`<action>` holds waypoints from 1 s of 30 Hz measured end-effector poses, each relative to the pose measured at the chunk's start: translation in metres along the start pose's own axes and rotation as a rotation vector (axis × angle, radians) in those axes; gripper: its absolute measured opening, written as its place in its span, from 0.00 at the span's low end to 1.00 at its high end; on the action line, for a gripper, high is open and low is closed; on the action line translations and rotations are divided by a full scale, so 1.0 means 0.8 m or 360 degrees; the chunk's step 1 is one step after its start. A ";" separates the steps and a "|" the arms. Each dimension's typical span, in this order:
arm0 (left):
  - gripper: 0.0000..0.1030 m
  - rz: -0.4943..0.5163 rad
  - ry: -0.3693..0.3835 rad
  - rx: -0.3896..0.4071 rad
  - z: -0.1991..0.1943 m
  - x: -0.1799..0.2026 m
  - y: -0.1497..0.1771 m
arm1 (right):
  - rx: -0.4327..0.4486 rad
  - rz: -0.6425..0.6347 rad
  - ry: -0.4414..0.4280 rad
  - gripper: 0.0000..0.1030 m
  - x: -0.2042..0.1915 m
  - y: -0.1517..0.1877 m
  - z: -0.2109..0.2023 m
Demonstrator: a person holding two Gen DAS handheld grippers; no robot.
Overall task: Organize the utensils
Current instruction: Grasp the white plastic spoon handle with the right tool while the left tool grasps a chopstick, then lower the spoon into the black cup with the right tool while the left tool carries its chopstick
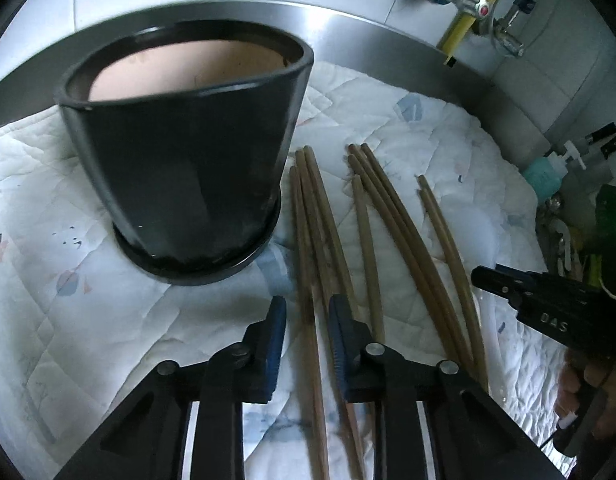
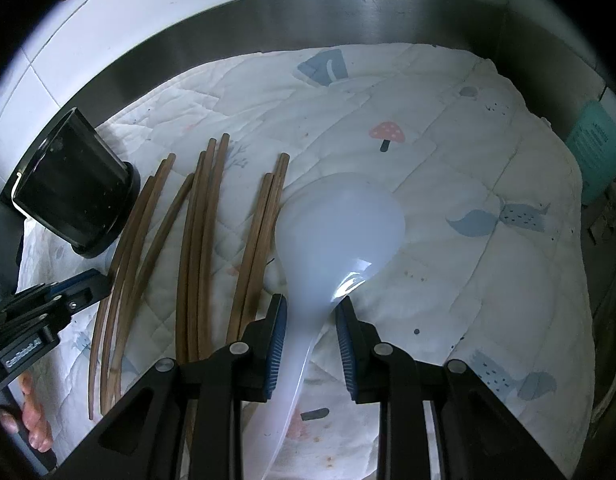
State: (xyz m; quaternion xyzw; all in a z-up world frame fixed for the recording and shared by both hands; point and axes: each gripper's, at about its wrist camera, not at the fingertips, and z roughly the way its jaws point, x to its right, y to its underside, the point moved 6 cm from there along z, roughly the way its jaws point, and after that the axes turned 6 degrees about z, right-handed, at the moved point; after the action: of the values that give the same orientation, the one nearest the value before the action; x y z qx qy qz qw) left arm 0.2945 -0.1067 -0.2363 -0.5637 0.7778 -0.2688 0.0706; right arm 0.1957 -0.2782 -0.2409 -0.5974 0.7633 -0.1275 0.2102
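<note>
A black pot (image 1: 184, 152) with a tan inside stands on its saucer on the white quilted cloth; it also shows in the right wrist view (image 2: 74, 196). Several brown chopsticks (image 1: 392, 232) lie side by side to its right, also in the right wrist view (image 2: 200, 248). My left gripper (image 1: 307, 312) is open, its jaws either side of the leftmost chopsticks (image 1: 308, 240). A white translucent rice spoon (image 2: 336, 228) lies on the cloth; my right gripper (image 2: 311, 312) is open around its neck. The right gripper shows in the left view (image 1: 548, 312), the left gripper in the right view (image 2: 48, 312).
A steel wall (image 2: 268, 28) curves around the cloth (image 2: 448, 160). A teal box (image 2: 596, 144) stands at the right edge. A yellow hose and valves (image 1: 468, 4) sit behind the wall. Bottles and clutter (image 1: 568, 168) lie at the far right.
</note>
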 end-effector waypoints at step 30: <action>0.06 -0.0004 0.0064 0.0141 -0.035 0.009 -0.010 | 0.0137 -0.0044 -0.0082 0.09 -0.011 -0.002 -0.032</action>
State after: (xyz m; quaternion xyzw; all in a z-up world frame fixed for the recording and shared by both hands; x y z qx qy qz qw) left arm 0.2869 -0.1055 -0.2075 -0.5556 0.7656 -0.3145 0.0795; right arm 0.1871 -0.2719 -0.2164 -0.6014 0.7431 -0.1476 0.2536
